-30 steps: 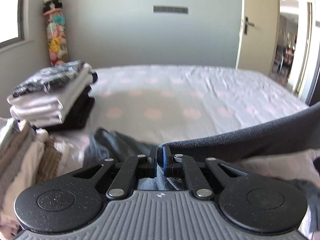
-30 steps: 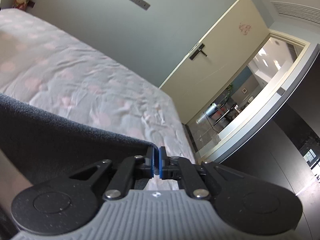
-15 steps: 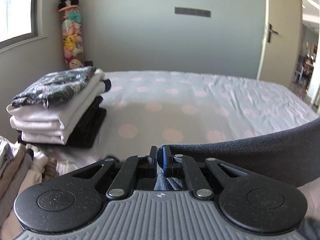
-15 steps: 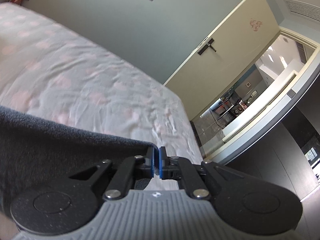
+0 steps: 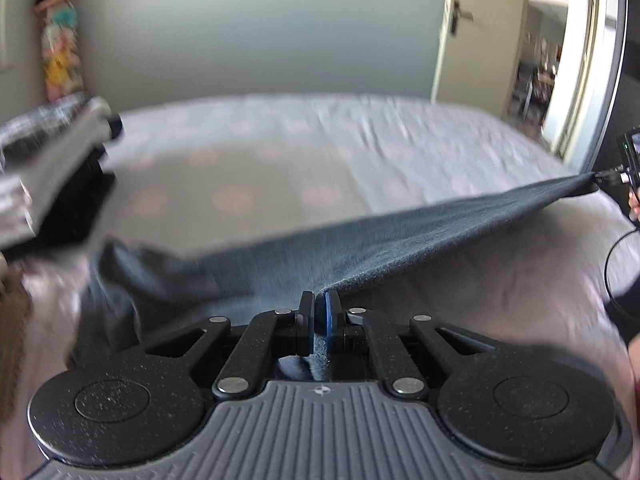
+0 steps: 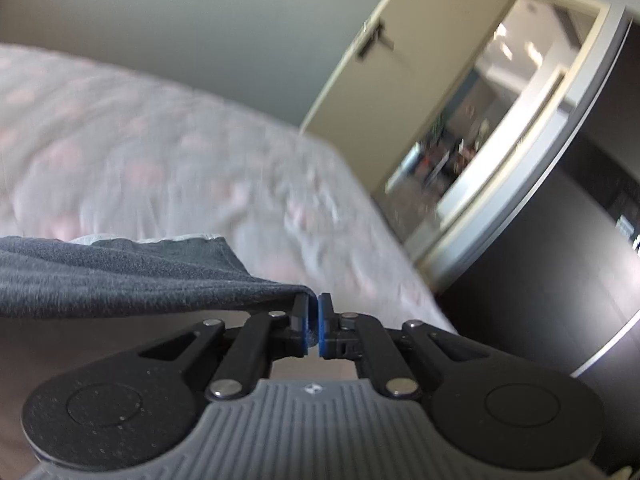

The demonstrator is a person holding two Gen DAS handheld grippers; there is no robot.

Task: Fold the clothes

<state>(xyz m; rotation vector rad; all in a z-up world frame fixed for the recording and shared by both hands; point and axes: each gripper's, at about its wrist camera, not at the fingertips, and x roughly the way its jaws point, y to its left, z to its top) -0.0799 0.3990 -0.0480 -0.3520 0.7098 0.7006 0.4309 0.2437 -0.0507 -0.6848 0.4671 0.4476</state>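
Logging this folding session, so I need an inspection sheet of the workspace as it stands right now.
Surface: bed, grey cover with pink dots, lightly wrinkled.
Job's things: dark grey garment stretched in the air between both claws, its left end drooping onto the bed.
Clutter: folded stack at left; loose brownish clothes at the left edge.
Grippers: left claw and right claw both shut on the garment's edge.
Cables: thin dark loop at far right.
Surroundings: grey wall, open door, plush toy column.
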